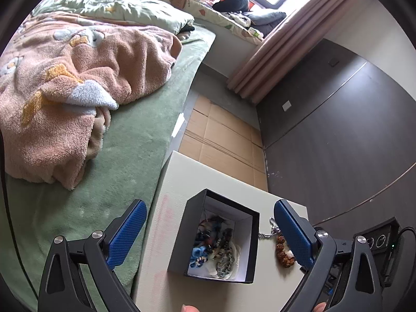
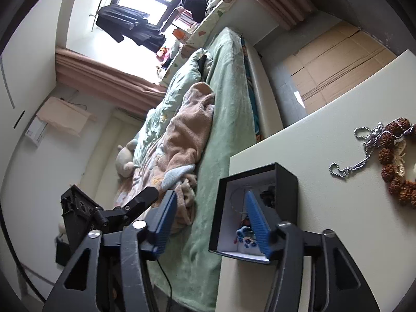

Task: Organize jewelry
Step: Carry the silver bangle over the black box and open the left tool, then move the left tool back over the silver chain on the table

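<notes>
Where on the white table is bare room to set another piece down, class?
Bare: the table strip behind the black box, and the strip between box and bed. Crowded: right of the box, where silver chain and brown bead bracelet lie.

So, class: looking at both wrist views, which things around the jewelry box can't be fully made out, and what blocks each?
- Brown bead bracelet: left wrist view, partly behind the left gripper's right finger; right wrist view, cut by the edge.
- Black box contents: right wrist view, hidden by the box wall and a right gripper finger.
- Silver chain: left wrist view, mostly behind the finger.
</notes>
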